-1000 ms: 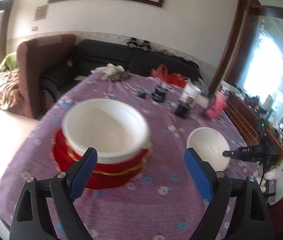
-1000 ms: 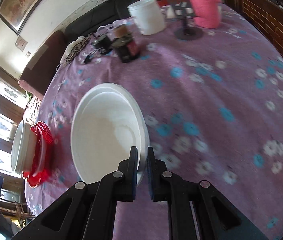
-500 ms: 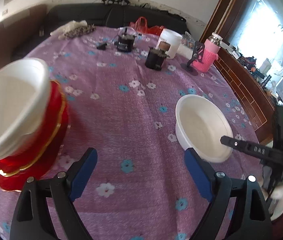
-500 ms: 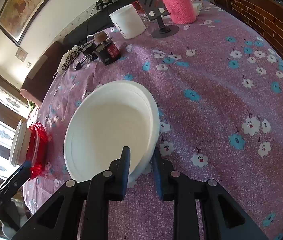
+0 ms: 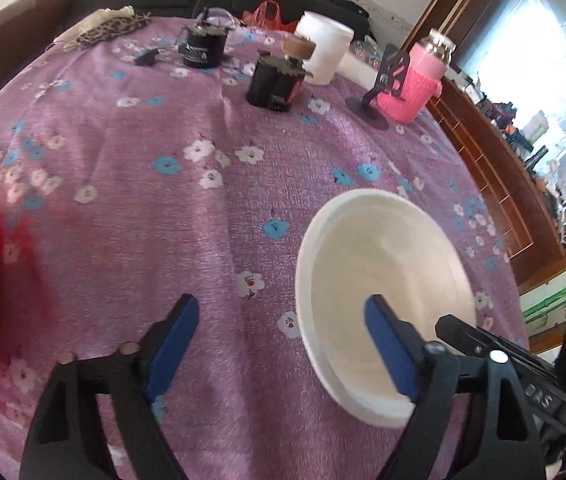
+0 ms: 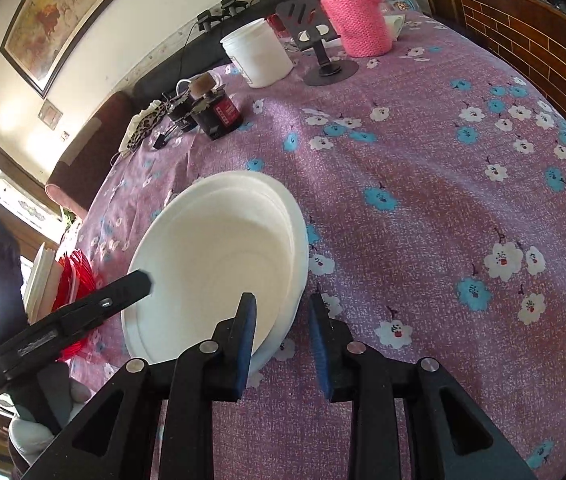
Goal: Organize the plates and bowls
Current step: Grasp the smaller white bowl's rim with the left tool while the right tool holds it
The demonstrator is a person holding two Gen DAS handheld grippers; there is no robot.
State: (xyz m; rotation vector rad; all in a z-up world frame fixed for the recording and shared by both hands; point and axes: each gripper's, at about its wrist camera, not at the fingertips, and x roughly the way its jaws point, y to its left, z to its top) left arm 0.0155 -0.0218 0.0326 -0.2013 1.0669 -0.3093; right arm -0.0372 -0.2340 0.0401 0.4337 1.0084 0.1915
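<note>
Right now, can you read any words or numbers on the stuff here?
"DAS": white letters on the right gripper, seen from the left camera.
Black jar: its red label has print, too small to read.
Second black jar: white print, blurred.
White tub, pink bottle, white bowl: no text seen.

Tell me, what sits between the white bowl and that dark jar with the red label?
Nothing: between the white bowl and the dark jar only bare purple flowered tablecloth shows, in the right wrist view.
</note>
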